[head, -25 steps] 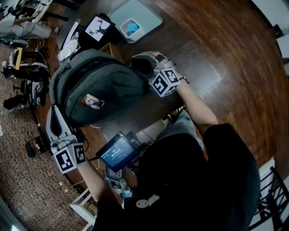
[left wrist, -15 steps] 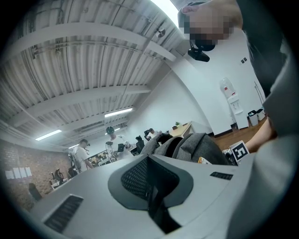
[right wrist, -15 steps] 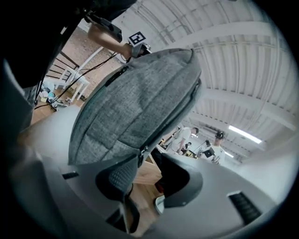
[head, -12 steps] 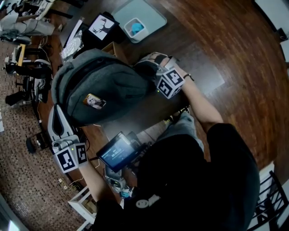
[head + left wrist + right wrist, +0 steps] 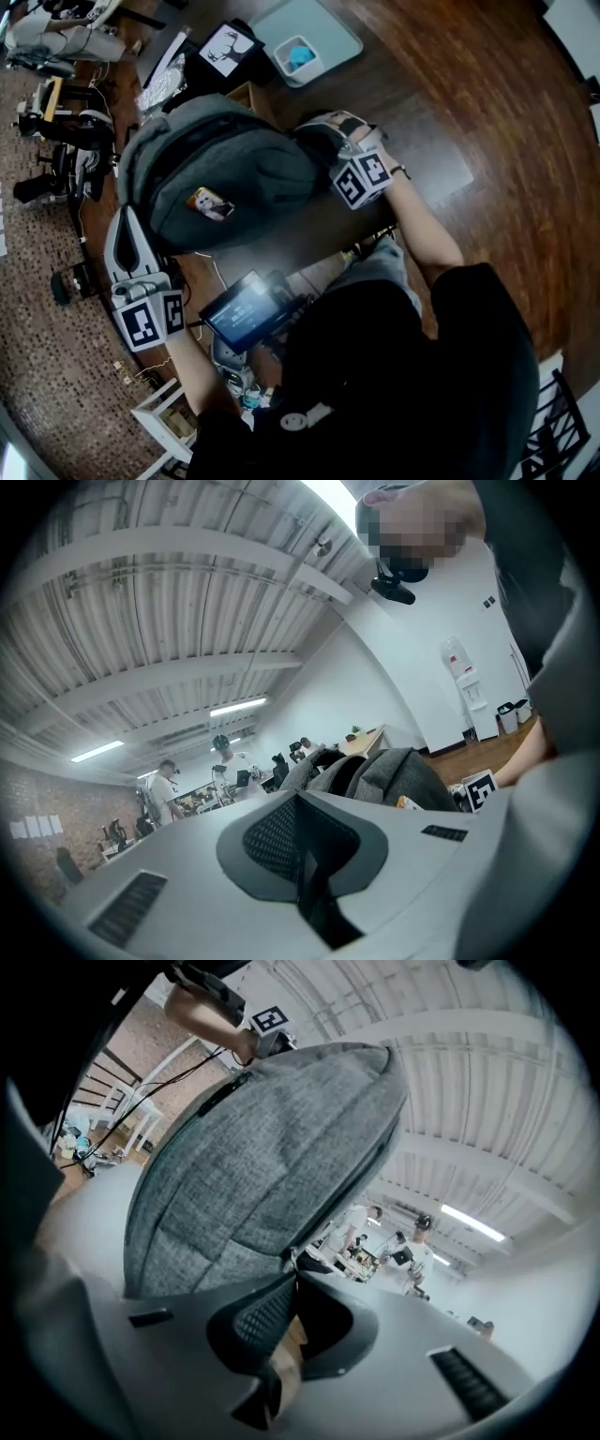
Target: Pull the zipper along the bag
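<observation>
R gripper [image 5: 292,1274] is at the bag's [image 5: 225,173] right end, jaws pinched together on what looks like the small metal zip pull [image 5: 288,1258] (it's tiny and right at the tips, so not certain). From the pads the zip track [image 5: 356,1171] runs up and away along the bag's curved rim, arcing over the top twd the left end. So the pull has to follow that curve, not go in a straight line.

The bag lies w/ its long axis roughly left-right across the desk [image 5: 300,234], bulging up in the middle. The R gripper is by far the nearer one to the pull.

L gripper [image 5: 300,803] sits just beside the bag's left end, nr the desk's left edge. Its jaws are closed on nothing and aimed up past the bag, so it's not bracing the fabric.

Vs 1 s ago: the R gripper has crept a little twd the near edge along the bag's right end. L gripper is abt where it was relative to the bag.
</observation>
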